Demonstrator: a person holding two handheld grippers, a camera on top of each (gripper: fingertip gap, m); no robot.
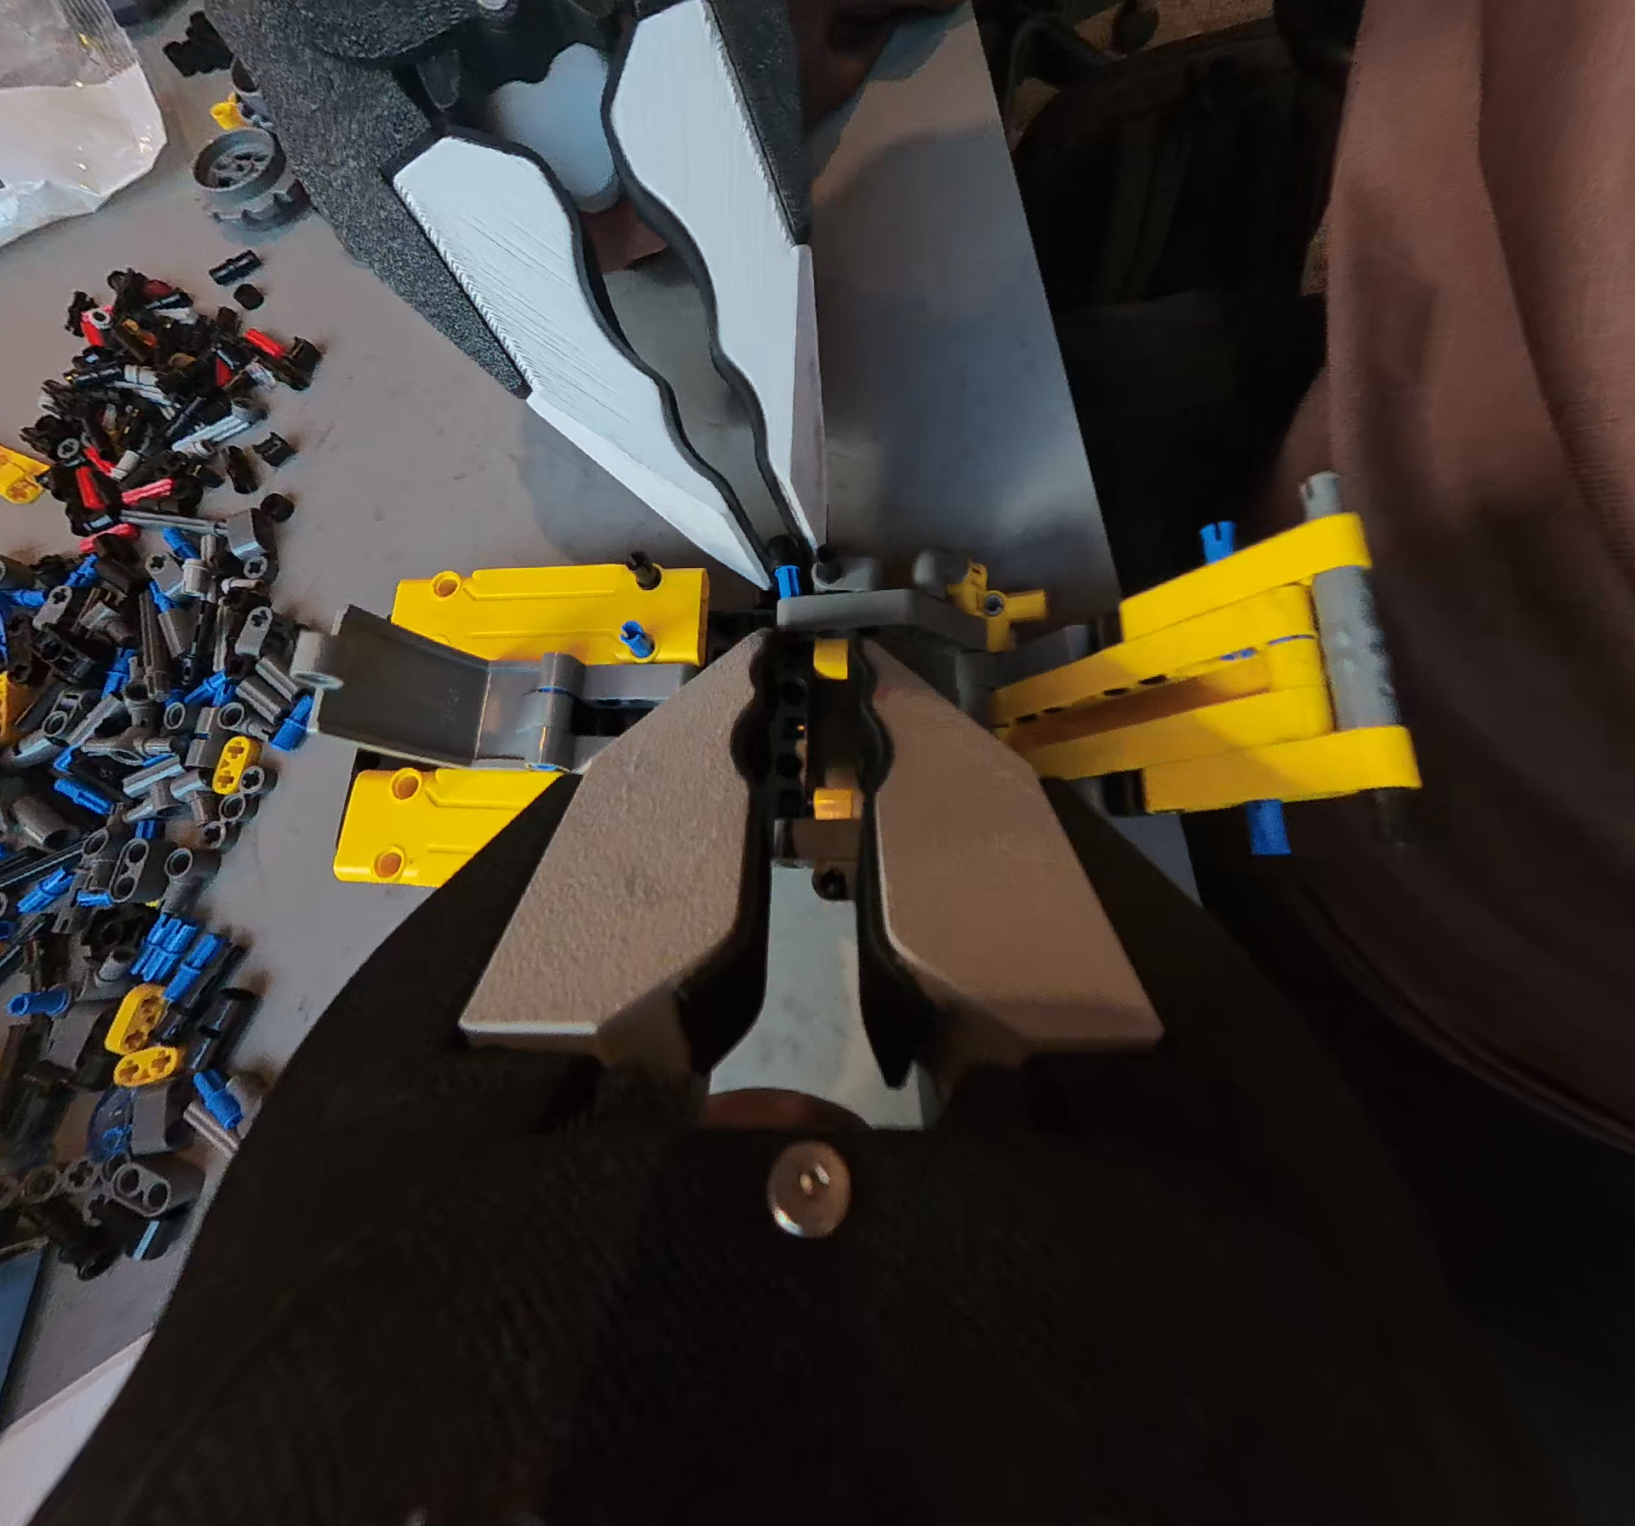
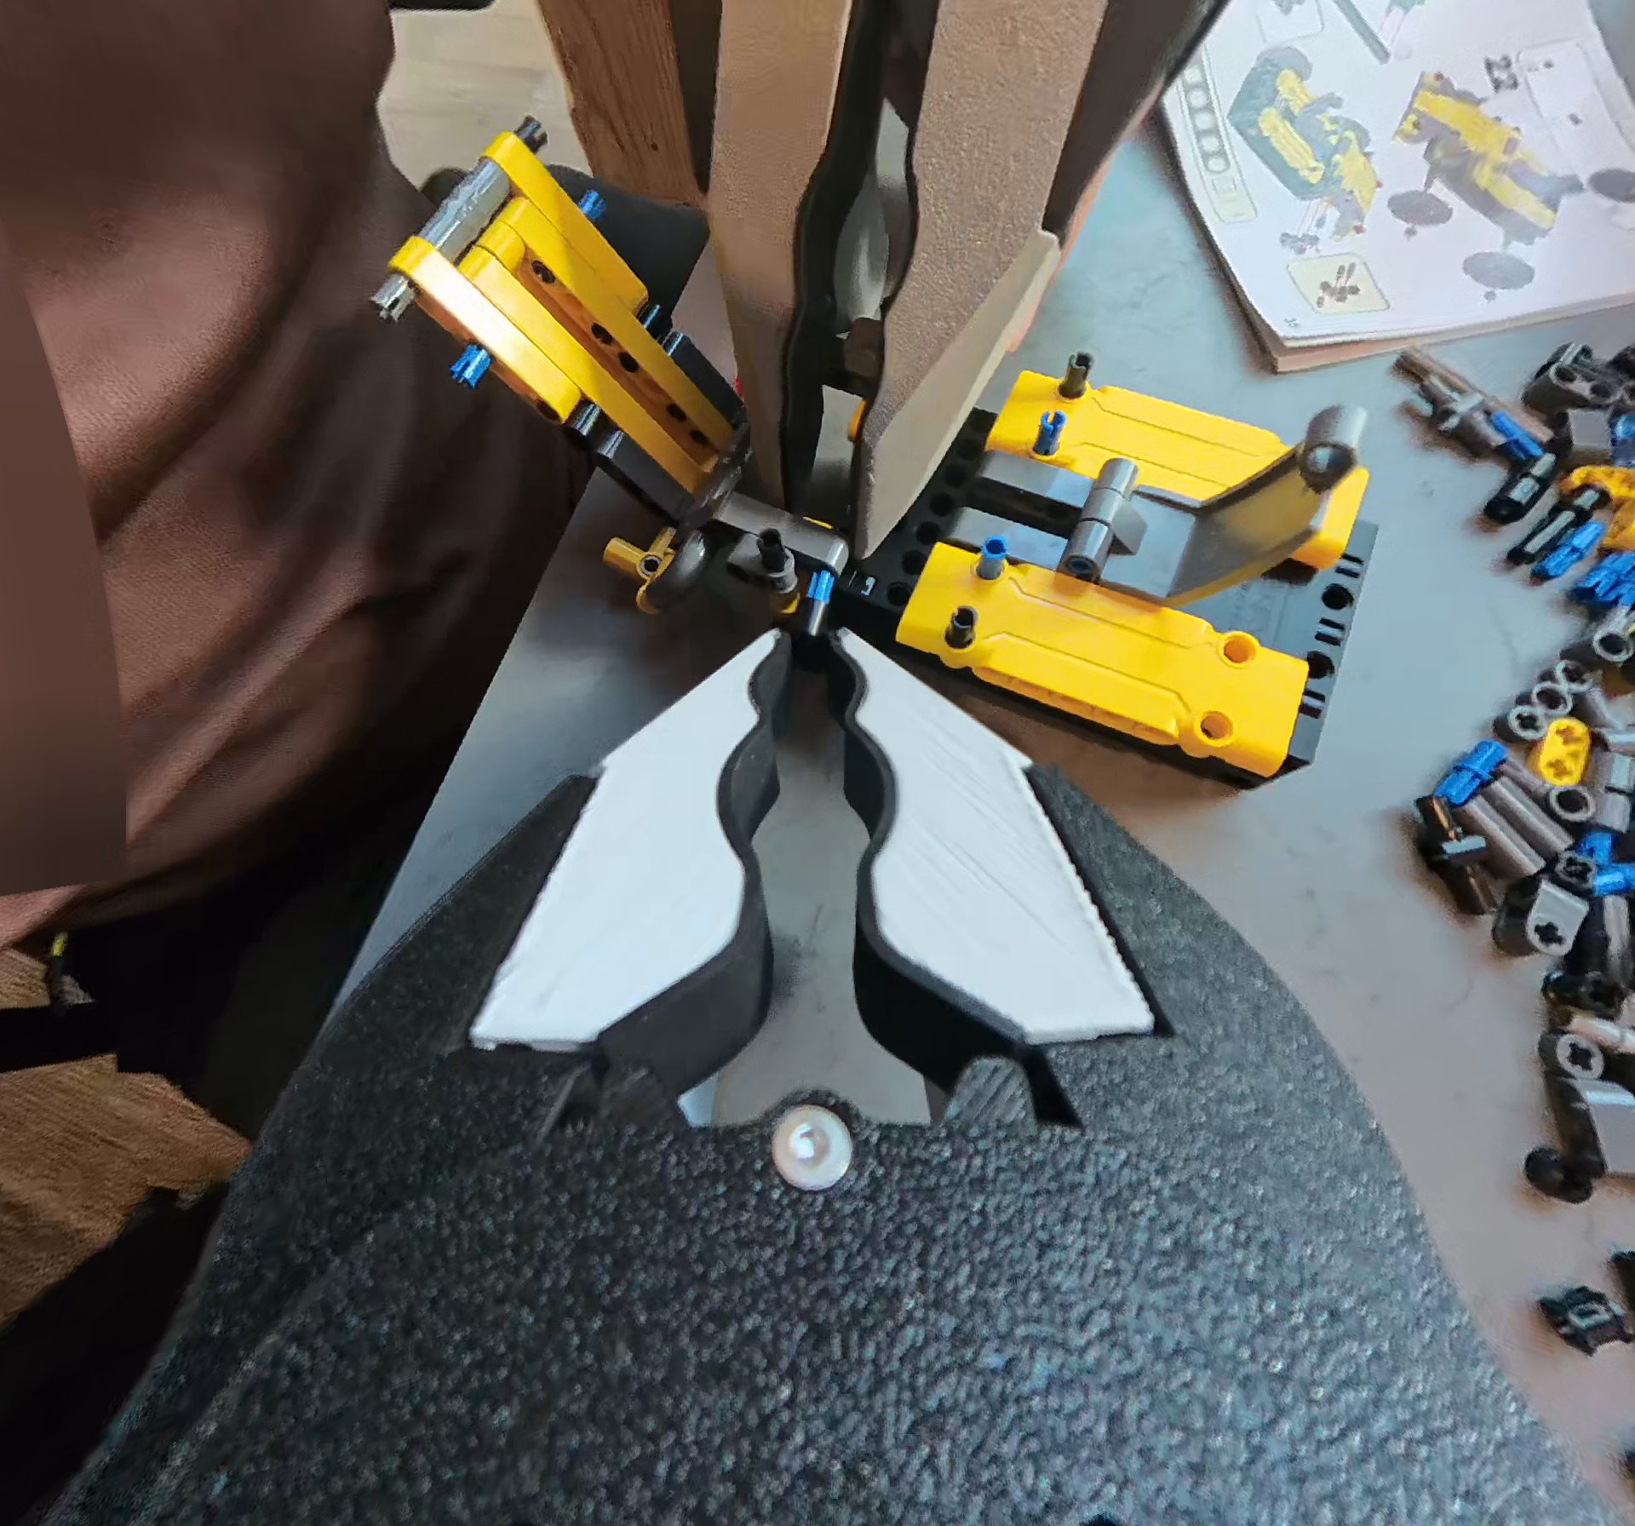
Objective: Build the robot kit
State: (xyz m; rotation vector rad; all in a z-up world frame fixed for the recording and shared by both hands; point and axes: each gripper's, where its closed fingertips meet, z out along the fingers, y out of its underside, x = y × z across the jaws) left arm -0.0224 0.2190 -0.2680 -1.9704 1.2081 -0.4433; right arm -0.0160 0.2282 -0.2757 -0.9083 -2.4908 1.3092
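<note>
A yellow, black and grey building-brick model [image 1: 548, 608] lies on the grey table [image 1: 929, 378] at its edge. The model's yellow arm [image 1: 1239, 687] sticks out past the edge. My left gripper [image 1: 814, 652], with tan-grey fingers, is shut on the model's black middle beam. My right gripper [image 1: 790, 568], with white fingers, comes from the far side and is shut on a small blue-and-black pin [image 1: 786, 579] at the model's grey frame piece. The right wrist view shows the right gripper [image 2: 809, 647], the pin [image 2: 818, 590], the model [image 2: 1106, 670], its arm [image 2: 548, 316] and the left gripper [image 2: 818, 510].
A pile of small black, blue, grey and red parts [image 1: 133, 687] lies beside the model, also in the right wrist view [image 2: 1548, 820]. An open instruction booklet [image 2: 1416, 112], a clear bag [image 1: 62, 68] and a grey wheel [image 1: 239, 165] lie farther off. A person in brown [image 1: 1504, 510] stands at the edge. The grippers are tip to tip, or close to it.
</note>
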